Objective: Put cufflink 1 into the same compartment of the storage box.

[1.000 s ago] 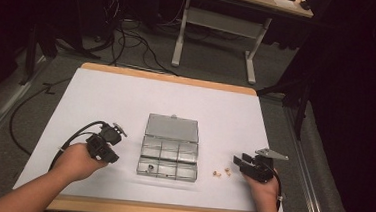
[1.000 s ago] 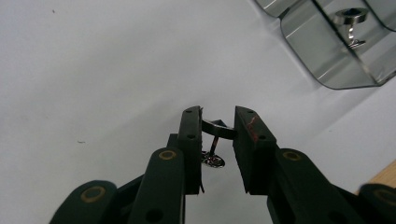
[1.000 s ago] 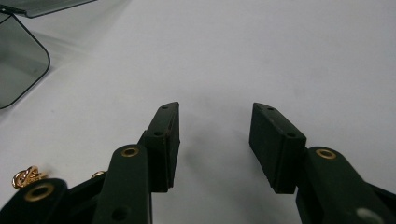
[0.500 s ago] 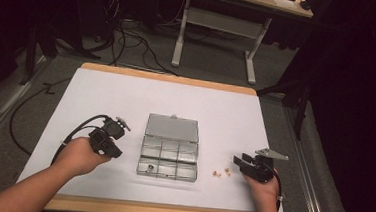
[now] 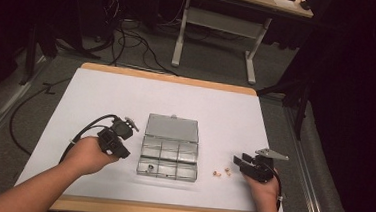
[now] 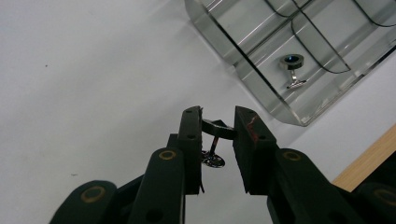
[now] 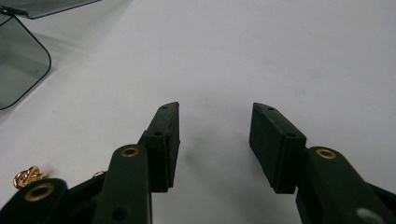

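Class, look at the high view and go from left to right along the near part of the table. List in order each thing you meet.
Left hand-held gripper → clear compartment box → small gold pieces on the white table → right hand-held gripper.

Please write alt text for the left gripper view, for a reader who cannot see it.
The left gripper has its two black jaws closed on a small dark metal cufflink above the white table. Beyond, a clear plastic compartment box holds a second, blue-faced cufflink.
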A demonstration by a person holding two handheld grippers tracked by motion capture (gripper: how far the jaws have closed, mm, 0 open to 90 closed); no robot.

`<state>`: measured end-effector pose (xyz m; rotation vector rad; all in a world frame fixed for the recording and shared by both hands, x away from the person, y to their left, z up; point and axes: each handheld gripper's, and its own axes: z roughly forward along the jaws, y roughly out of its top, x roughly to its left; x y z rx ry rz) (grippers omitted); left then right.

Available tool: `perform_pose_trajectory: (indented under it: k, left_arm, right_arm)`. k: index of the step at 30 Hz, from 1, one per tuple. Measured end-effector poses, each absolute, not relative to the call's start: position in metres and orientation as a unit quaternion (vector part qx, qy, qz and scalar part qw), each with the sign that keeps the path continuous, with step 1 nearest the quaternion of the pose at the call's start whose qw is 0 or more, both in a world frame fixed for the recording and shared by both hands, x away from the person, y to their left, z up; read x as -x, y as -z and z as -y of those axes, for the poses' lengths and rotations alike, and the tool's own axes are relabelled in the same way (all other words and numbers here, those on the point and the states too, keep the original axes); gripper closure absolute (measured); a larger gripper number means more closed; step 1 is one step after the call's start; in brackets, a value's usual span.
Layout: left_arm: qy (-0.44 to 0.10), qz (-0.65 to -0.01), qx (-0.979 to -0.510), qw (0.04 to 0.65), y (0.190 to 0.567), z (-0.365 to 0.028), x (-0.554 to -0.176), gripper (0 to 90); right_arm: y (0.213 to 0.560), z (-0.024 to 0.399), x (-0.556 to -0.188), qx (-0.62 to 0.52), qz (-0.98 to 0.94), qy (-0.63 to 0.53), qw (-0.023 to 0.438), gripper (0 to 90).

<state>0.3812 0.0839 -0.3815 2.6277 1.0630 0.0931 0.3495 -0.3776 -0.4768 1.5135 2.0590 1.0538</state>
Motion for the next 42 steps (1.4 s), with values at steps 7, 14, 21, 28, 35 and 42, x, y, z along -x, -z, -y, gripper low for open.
perform_pose_trajectory:
  k: [7, 14, 21, 28, 35, 42]
  left_arm:
    - [-0.032, -0.361, -0.919, 0.154, 0.38, -0.073, -0.382, 73.5]
    - [-0.028, -0.349, -0.925, 0.149, 0.383, -0.062, -0.381, 73.5]
    - [-0.023, -0.34, -0.928, 0.153, 0.383, -0.049, -0.381, 73.5]
    - [-0.019, -0.331, -0.931, 0.156, 0.385, -0.038, -0.38, 73.5]
    - [-0.014, -0.323, -0.933, 0.16, 0.388, -0.025, -0.379, 73.5]
    - [-0.013, -0.316, -0.936, 0.155, 0.392, -0.017, -0.379, 73.5]
  right_arm:
    - [0.477, 0.378, -0.35, -0.537, -0.732, -0.375, 0.188, 53.6]
    - [0.477, 0.377, -0.35, -0.538, -0.731, -0.375, 0.189, 53.7]
    - [0.477, 0.378, -0.35, -0.538, -0.732, -0.374, 0.187, 53.7]
    - [0.477, 0.378, -0.35, -0.537, -0.732, -0.375, 0.187, 53.7]
    - [0.477, 0.378, -0.349, -0.537, -0.732, -0.375, 0.187, 53.7]
    - [0.477, 0.378, -0.349, -0.537, -0.732, -0.376, 0.187, 53.7]
